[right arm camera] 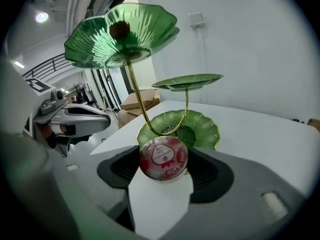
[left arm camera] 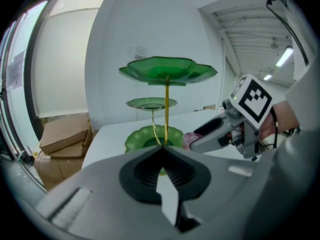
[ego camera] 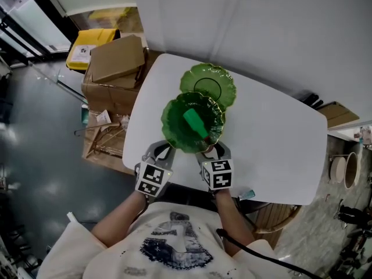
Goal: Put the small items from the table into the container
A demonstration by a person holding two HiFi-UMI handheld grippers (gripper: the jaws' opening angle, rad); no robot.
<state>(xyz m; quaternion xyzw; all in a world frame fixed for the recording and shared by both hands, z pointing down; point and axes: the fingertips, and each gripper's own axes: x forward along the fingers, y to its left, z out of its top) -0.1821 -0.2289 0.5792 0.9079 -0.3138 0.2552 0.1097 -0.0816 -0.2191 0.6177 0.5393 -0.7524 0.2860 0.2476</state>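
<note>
Clamped between the fingers of the right gripper (ego camera: 213, 153) is a small round tub (right arm camera: 163, 157) with a red-and-white lid. The fingers stand wide on its sides and the lid faces back along them. The left gripper (left arm camera: 162, 149) has its fingers shut together on nothing and sits level with the right at the worktop's near edge. Straight ahead of the tub stands the green three-tier dish stand (ego camera: 207, 86), which I take to be the container. Its bottom dish (right arm camera: 200, 131) lies just beyond the fingertips and slightly lower, the middle dish (right arm camera: 187, 81) is higher and further back, and the top dish (right arm camera: 125, 31) overhangs on the curved gold stem (right arm camera: 137, 96). A bright green oblong piece (ego camera: 196, 122) already lies in the top dish. The tub being round, no axis needs lining up, and the right hand probably only has to carry it forward over a dish. A bare white worktop (ego camera: 273, 144) carries the stand, with cardboard boxes (ego camera: 116, 60) on the grey floor to the left and a white wall (ego camera: 261, 22) behind.
</note>
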